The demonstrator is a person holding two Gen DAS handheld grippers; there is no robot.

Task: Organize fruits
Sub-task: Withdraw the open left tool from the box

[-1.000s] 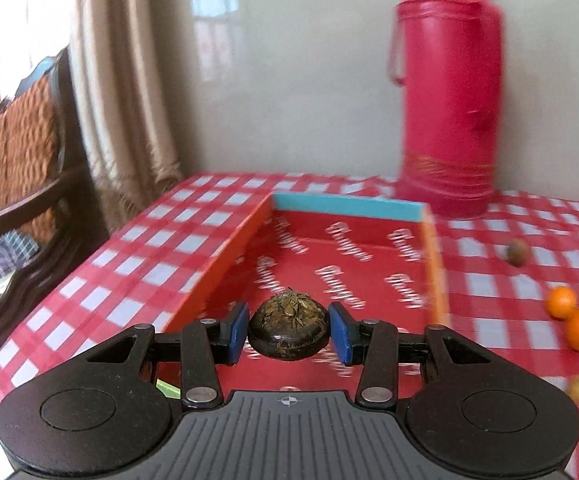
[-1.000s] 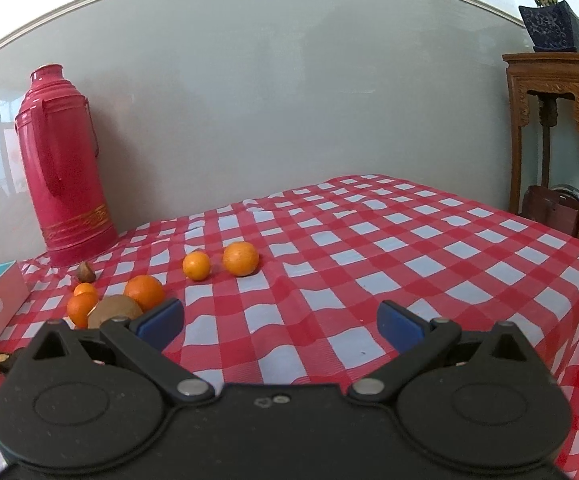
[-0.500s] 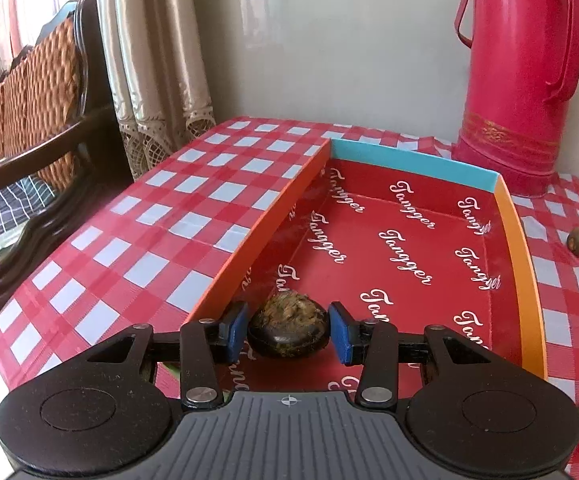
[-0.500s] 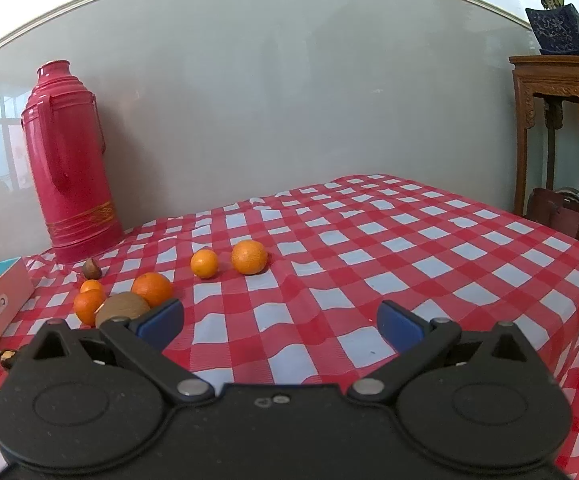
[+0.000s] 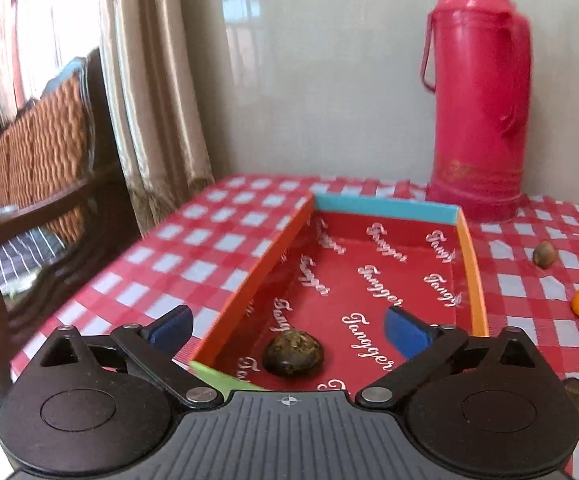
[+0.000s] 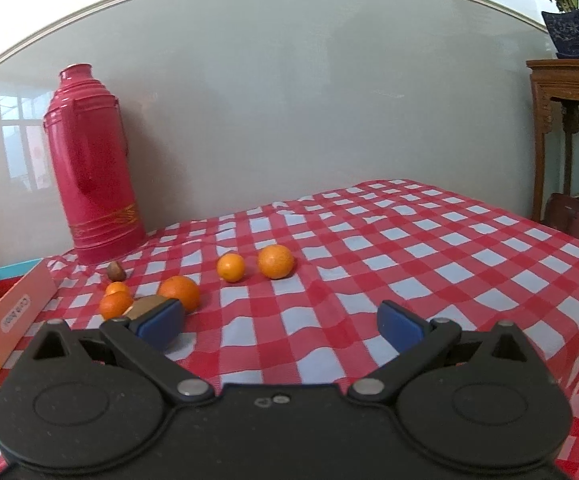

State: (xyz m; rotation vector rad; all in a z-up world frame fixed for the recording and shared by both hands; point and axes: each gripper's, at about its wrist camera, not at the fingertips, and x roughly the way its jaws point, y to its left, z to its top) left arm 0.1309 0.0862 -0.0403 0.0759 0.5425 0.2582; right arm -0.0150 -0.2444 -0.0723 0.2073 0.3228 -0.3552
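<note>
Your left gripper (image 5: 287, 330) has just sprung its jaws wide, leaving the dark fruit (image 5: 293, 352) resting free in the box (image 5: 385, 207) where fruits collect, while your right gripper (image 6: 279, 322) waits spread and empty near the oranges (image 6: 179, 291).

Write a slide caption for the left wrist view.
Left gripper, jaws just opened, above dark fruit lying in red box.

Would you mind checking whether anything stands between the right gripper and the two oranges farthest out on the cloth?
Nothing visible does: only bare checked cloth lies between the open right gripper and the two oranges.
</note>
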